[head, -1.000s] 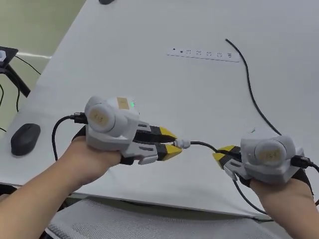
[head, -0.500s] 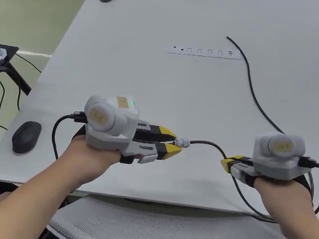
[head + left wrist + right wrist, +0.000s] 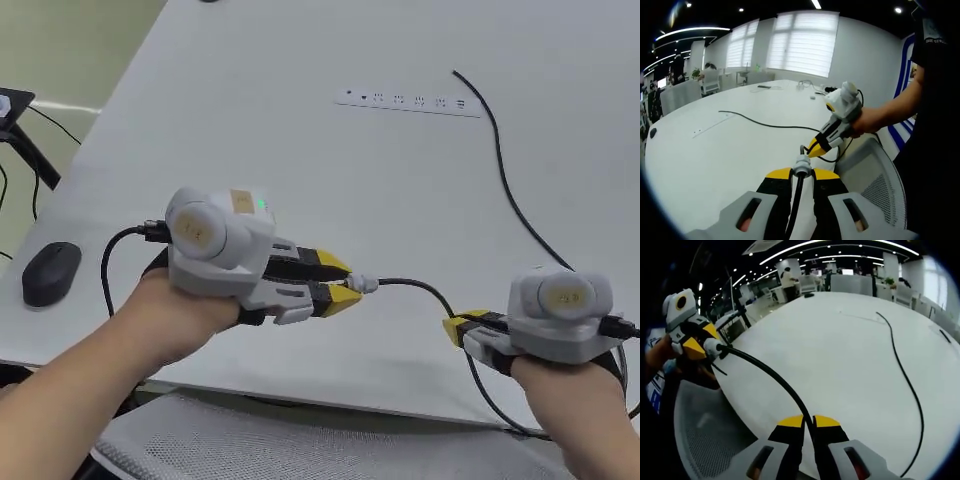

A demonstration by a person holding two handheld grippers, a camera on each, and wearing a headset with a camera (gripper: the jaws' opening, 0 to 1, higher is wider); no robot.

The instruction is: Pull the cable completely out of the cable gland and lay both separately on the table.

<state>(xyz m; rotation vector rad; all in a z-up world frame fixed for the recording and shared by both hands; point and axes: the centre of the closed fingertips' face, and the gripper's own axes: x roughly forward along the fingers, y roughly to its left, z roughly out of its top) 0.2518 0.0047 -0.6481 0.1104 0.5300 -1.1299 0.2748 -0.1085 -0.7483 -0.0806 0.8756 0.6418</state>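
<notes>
The left fingers point(image 3: 335, 267) are clamping the gland point(image 3: 366, 285). The right fingers point(image 3: 462, 323) are pinching the cable point(image 3: 420, 287) above the surface point(image 3: 300, 160)

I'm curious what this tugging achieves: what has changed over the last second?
The right gripper, fingers shut on the thin black cable, drew off to the right and slightly down, so a longer stretch of cable spans the grippers. The left gripper kept the white plastic cable gland clamped in place; the cable still enters it.
</notes>
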